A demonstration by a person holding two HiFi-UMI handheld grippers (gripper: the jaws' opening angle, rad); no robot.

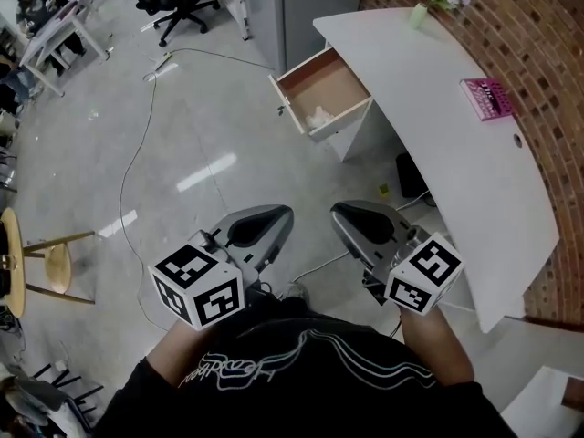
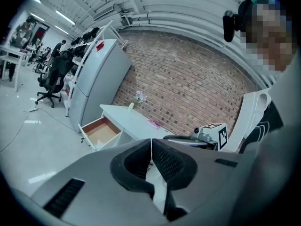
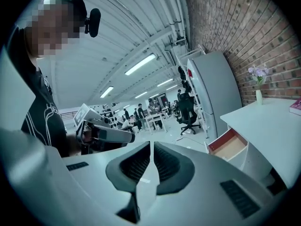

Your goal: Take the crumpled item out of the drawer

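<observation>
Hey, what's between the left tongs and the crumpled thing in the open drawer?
In the head view, only bare floor and the drawer wall separate the left tongs from the crumpled item.

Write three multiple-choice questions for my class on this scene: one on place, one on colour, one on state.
1. Where is the crumpled white item? A. on a shelf B. in the open drawer C. on the floor
2. What colour is the book on the desk? A. pink B. green C. black
3. How are the fingers of the left gripper? A. wide apart B. gripping the item C. shut, empty
Answers: B, it lies inside the drawer; A, its cover is pink; C, they meet with nothing between.
</observation>
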